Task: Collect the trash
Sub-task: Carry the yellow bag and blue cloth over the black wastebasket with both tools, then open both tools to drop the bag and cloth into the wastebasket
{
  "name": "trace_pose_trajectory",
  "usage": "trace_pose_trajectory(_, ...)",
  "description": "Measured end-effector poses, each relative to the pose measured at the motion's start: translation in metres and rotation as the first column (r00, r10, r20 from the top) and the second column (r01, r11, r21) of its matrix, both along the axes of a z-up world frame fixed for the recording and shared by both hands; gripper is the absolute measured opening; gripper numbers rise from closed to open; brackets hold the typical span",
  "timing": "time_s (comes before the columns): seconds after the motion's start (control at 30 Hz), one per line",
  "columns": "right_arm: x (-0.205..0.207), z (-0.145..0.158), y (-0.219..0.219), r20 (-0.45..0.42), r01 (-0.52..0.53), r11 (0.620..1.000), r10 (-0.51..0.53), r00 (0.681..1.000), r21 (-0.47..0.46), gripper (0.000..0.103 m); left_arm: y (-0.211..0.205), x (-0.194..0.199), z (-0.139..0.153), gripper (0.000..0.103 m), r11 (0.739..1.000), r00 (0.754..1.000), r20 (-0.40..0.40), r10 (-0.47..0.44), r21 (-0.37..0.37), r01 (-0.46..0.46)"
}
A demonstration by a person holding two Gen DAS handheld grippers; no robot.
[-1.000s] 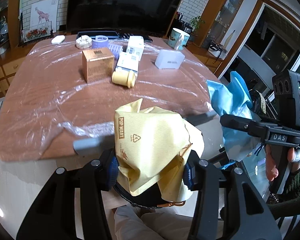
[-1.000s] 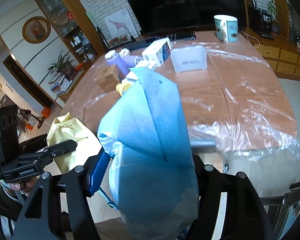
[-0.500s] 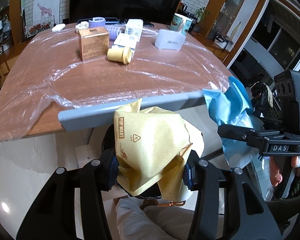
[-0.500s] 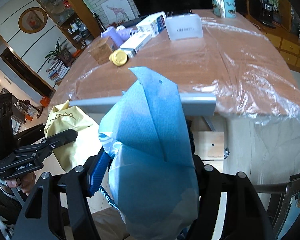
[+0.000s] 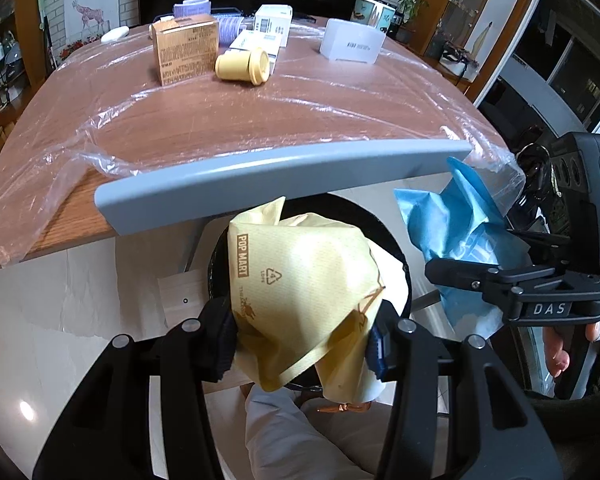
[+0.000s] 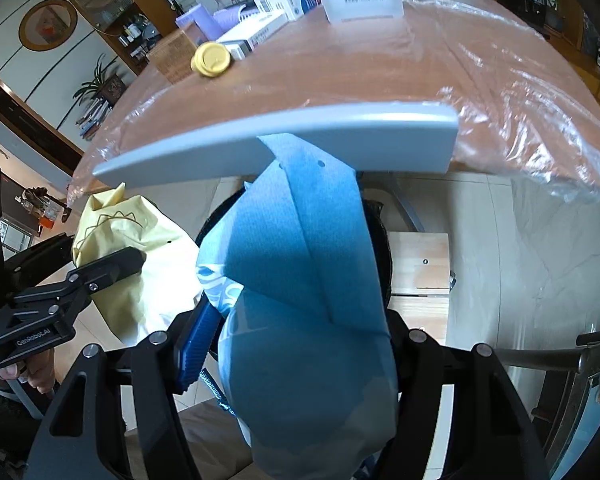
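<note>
My left gripper (image 5: 300, 340) is shut on a yellow paper bag (image 5: 300, 280) printed POP MART and holds it above a black round bin (image 5: 396, 248) below the table's near edge. My right gripper (image 6: 300, 340) is shut on a blue bag (image 6: 300, 260) and holds it above the same black bin (image 6: 376, 248). The right gripper and the blue bag (image 5: 460, 232) also show at the right of the left wrist view. The left gripper with the yellow bag (image 6: 132, 264) shows at the left of the right wrist view.
A wooden table (image 5: 220, 120) under clear plastic film holds a brown box (image 5: 184, 54), a yellow cup on its side (image 5: 244, 66), white boxes (image 5: 350, 42), a purple roll and a mug. A grey chair back (image 5: 280, 172) stands at the table's near edge.
Both grippers have dropped below the table edge and drawn back with their bags. The black bin now shows under both bags.
</note>
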State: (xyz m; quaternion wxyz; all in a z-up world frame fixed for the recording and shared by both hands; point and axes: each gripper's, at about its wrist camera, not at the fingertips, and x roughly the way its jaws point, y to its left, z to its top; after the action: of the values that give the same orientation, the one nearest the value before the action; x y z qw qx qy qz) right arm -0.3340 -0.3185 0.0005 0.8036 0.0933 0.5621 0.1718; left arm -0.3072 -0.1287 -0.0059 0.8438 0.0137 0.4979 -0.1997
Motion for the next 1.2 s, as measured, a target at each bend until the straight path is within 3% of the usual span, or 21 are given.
trace_pose_trajectory(1.2,0.018,-0.036,0.021,-0.040,-0.041,0.993,0.037,0.999,-0.111,0.066,-0.011,0.022,-0.033,0.051,0.998,0.999,-0.048,-0.023,0.063,0.026)
